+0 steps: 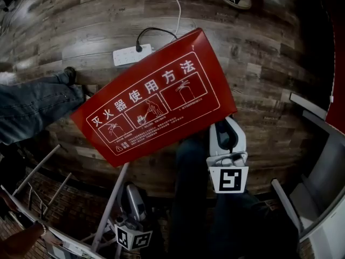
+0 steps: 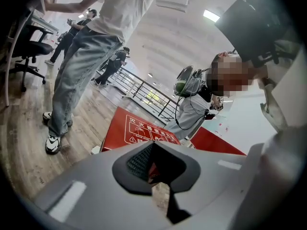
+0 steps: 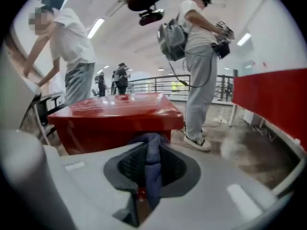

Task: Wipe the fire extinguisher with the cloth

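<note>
Looking down in the head view, the red fire extinguisher box (image 1: pixel 156 96) lies just ahead of the right tongs (image 1: pixel 226 127), with the left tongs (image 1: pixel 129 194) well short of it.

Left gripper view: the tongs (image 2: pixel 156 166) are barely parted and empty, and the box (image 2: pixel 136 128) is beyond them.

Right gripper view: the tongs (image 3: pixel 148 169) pinch a dark blue cloth (image 3: pixel 152 150), close before the box (image 3: pixel 115 116).

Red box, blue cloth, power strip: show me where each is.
red box (image 1: pixel 156 99), head view, middle of its printed top panel.
blue cloth (image 3: pixel 152 166), right gripper view, its upright middle fold.
power strip (image 1: pixel 128 55), head view, middle of its white body.
</note>
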Available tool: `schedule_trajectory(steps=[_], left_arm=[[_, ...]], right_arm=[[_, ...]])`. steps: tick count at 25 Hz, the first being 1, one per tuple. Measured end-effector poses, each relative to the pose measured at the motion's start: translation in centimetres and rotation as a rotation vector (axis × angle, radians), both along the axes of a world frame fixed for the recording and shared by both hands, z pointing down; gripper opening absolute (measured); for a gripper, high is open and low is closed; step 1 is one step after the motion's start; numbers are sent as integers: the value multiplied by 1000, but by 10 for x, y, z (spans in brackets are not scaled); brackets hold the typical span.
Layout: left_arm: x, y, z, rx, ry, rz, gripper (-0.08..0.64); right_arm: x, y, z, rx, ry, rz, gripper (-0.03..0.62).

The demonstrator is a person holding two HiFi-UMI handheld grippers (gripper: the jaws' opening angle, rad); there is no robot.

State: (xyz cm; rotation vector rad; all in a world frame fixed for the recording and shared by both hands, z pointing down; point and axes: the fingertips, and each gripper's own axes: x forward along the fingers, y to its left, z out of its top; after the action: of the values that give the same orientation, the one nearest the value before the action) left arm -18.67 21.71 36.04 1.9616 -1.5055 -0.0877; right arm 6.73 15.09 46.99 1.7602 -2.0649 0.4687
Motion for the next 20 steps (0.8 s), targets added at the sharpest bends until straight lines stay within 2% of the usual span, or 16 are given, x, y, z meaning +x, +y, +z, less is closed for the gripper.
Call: schedule_trajectory(steps=[2,3,5,7,9,11,13,15,17,19,20], left_arm=[[1,3,1,-6,1,5,-2],[2,4,1,-9,0,8,-2],[0,5,1,-9,-4,10,-2],[-3,6,1,-8,-12,8,-2],[-6,6,0,-7,-21,7,-2],[-7,7,-1,-6,-30,8,-2],[-9,8,-2,-4,-34,7,-2],[-12,8,-2,-1,-35,8,-2],[-14,8,1,1,-36,10,-2],[-15,8,6,1,-34,9,-2],[-15,8,8,1,-32,7,-2]], right_arm=[[-14,0,6,2,-55,40,71],[-27,4,9,2,-78,21,71],[-69,19,20,-47,-125,-98,71],[-122,42,31,-133,-158,-293,71],[-164,51,29,-118,-177,-439,71],[-172,48,31,-92,-161,-479,71],[-146,38,44,-69,-106,-423,71],[-95,24,62,-64,-62,-279,71],[-35,12,80,-119,-24,-122,71],[4,1,87,-145,26,-60,71],[10,-1,88,-150,34,-48,71]])
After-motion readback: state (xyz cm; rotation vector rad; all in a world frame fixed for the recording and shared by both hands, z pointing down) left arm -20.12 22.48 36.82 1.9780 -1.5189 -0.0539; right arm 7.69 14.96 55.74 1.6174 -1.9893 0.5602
